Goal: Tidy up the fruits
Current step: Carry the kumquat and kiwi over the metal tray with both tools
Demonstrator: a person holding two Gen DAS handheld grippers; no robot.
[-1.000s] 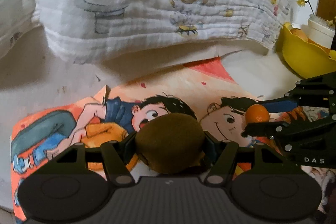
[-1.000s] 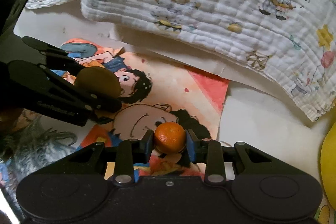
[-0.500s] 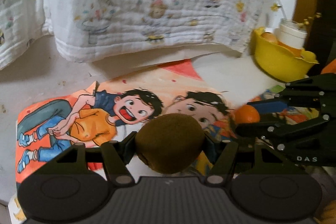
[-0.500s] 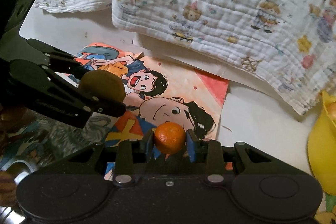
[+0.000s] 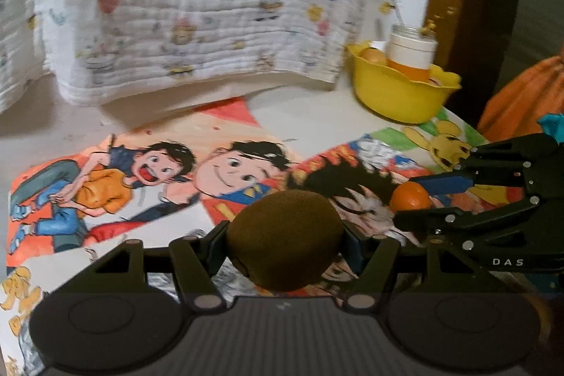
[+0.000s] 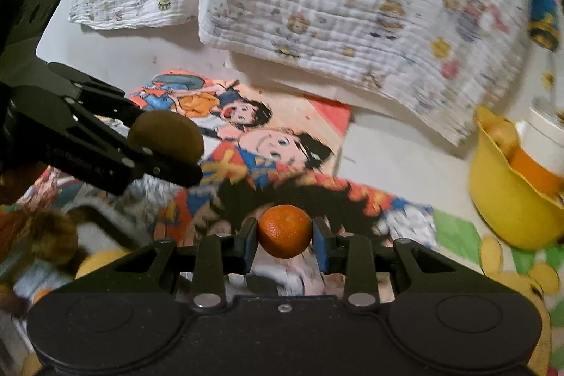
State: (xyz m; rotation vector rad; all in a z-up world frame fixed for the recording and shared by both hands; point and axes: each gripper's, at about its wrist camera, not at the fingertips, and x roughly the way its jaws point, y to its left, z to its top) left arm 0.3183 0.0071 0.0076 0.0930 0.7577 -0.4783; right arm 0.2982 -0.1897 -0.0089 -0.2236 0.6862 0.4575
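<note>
The left gripper [image 5: 284,240] jaws are clamping a brown kiwi [image 5: 284,239], while the right gripper [image 6: 284,231] jaws are pinching a small tangerine [image 6: 284,230]. Both are hovering above the cartoon-printed surface [image 5: 148,171] (blurred in places), with the yellow bowl [image 5: 398,94] of fruit sitting well beyond, to the right.

The left gripper [image 5: 284,240] has its jaws clamped on a brown kiwi [image 5: 284,239], held raised off the surface. The right gripper [image 6: 284,231] has its jaws pressed against both sides of a small orange [image 6: 284,230]. Relative to the kiwi, the right gripper lies just to the right, its fingers pointing leftward.
</note>
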